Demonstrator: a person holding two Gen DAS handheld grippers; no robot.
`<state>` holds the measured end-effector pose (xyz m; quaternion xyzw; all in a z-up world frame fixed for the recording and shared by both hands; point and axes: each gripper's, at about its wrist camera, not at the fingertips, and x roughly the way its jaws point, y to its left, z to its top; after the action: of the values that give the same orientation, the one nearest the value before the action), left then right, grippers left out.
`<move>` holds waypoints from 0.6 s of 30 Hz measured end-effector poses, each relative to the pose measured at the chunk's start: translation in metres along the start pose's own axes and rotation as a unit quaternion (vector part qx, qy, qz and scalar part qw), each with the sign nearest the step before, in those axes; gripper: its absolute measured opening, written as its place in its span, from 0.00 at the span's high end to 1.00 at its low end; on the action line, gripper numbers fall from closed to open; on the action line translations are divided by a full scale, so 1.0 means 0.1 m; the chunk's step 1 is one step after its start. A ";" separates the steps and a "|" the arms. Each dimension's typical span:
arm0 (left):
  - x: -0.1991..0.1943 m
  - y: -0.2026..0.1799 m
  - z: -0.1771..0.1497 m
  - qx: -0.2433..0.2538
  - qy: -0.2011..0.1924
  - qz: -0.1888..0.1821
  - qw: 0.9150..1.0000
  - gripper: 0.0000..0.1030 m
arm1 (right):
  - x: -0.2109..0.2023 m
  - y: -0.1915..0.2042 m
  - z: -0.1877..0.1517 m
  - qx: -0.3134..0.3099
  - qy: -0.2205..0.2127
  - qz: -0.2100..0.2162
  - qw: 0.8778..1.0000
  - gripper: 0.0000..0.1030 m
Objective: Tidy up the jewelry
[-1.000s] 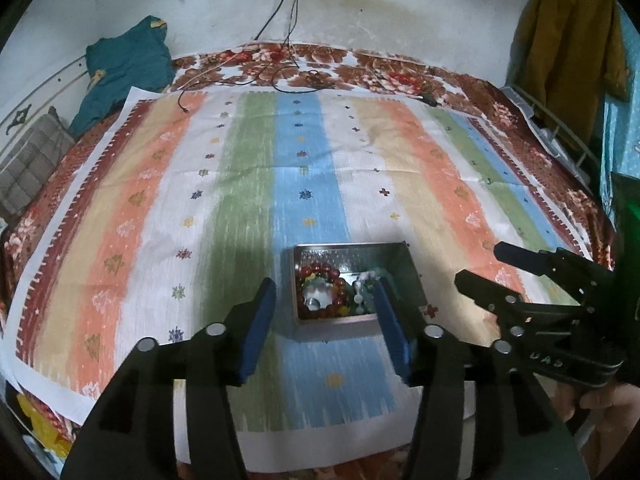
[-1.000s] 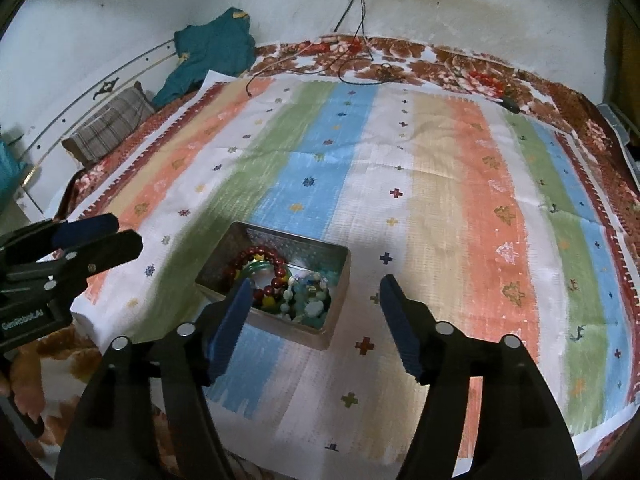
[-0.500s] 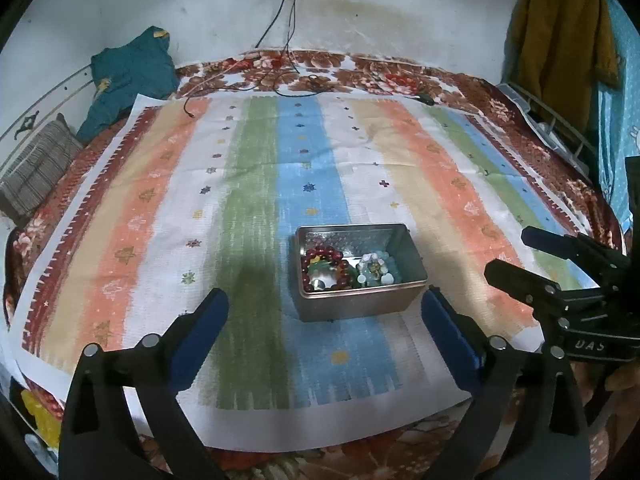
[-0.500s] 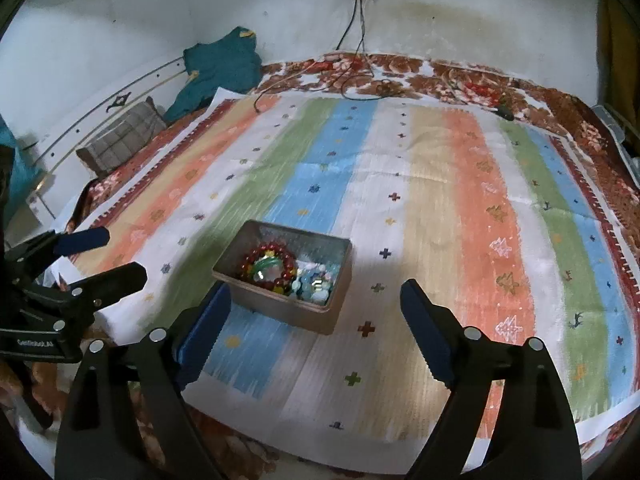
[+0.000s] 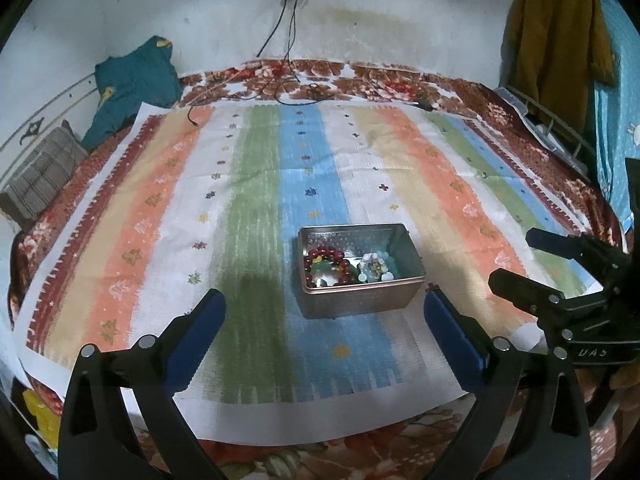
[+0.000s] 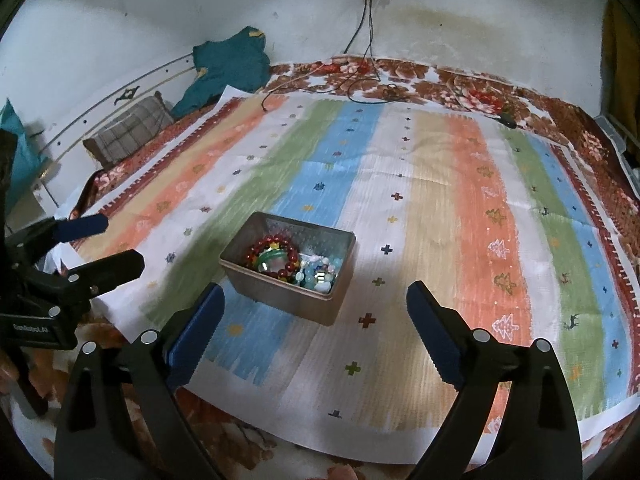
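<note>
An open metal tin [image 5: 360, 300] stands on the striped cloth, just beyond my left gripper [image 5: 324, 300], which is open wide with nothing between its blue pads. Inside the tin lie a red bead bracelet [image 5: 310, 264] around a green bangle, and a heap of pale blue and white beads [image 5: 376, 268]. In the right wrist view the same tin [image 6: 288, 296] sits ahead and a little left of my right gripper [image 6: 315, 291], whose jaws are opening with nothing between them. Each gripper also shows at the edge of the other's view, apart from the tin.
The striped cloth [image 5: 256, 208] covers a floral bedspread [image 5: 360, 76]. At the far left lie a teal garment [image 5: 136, 88] and a plaid pillow [image 5: 40, 176]. Cables [image 5: 288, 40] run down from a wall socket. Clothes [image 5: 556, 28] hang at the right by a metal rail.
Both grippers have opened from half-open to wide. Both have drawn back from the tin, which now sits farther ahead of the fingertips.
</note>
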<state>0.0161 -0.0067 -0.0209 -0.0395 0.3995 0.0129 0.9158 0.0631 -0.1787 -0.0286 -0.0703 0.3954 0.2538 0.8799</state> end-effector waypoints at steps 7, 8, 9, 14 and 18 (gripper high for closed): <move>-0.11 -0.05 -0.04 0.012 -0.029 0.007 0.999 0.06 | -0.05 -0.01 -0.02 0.002 -0.008 -0.007 1.000 0.10; -0.12 -0.06 -0.04 0.014 -0.030 0.009 0.999 0.06 | -0.07 -0.01 -0.02 0.004 -0.010 -0.006 1.000 0.10; -0.12 -0.06 -0.05 0.015 -0.031 0.010 0.999 0.06 | -0.07 -0.01 -0.03 0.004 -0.011 -0.005 1.000 0.10; -0.15 -0.08 -0.05 0.015 -0.039 0.017 0.999 0.05 | -0.13 0.02 -0.05 -0.002 -0.022 -0.010 1.000 0.10; -0.21 -0.06 -0.06 0.012 -0.049 0.024 0.998 0.05 | -0.16 0.02 -0.06 -0.005 -0.027 -0.003 1.000 0.10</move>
<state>-0.0026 -0.0134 -0.0094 -0.0179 0.3550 0.0323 0.9341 0.0488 -0.1849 -0.0210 -0.0687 0.3702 0.2546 0.8908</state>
